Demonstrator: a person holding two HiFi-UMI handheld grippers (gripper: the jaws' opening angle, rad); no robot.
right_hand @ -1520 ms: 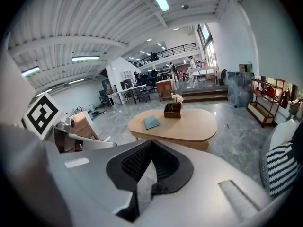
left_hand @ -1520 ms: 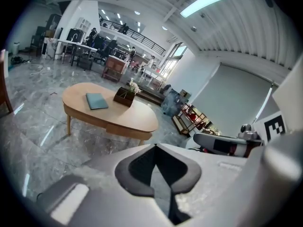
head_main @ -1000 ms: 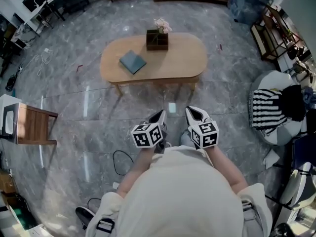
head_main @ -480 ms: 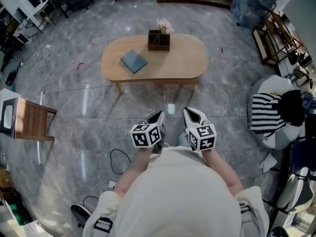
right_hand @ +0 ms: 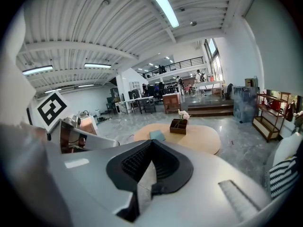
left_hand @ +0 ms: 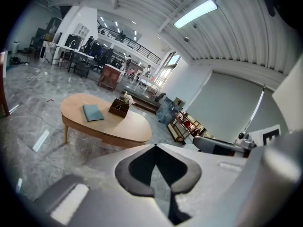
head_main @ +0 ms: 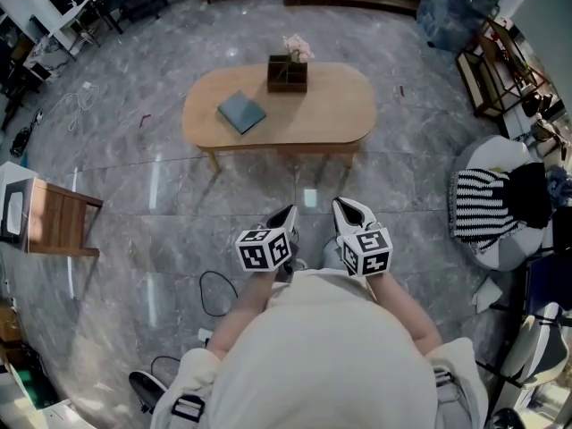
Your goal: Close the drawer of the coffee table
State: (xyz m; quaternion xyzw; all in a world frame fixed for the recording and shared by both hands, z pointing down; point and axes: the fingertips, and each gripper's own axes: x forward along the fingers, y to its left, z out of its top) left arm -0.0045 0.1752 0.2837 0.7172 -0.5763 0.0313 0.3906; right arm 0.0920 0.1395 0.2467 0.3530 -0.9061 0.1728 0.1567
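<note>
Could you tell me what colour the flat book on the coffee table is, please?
The book is a muted blue-grey; the head view shows it best.

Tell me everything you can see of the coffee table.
The coffee table has an oval top of light wood with a deep apron and slim wooden legs, and it stands level on the grey marble floor. A flat blue-grey book and a dark compartment box with flowers rest on it. No open drawer can be made out.

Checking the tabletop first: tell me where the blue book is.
In the head view, the blue book lies on the coffee table, left of centre, near the wooden box of flowers.
</note>
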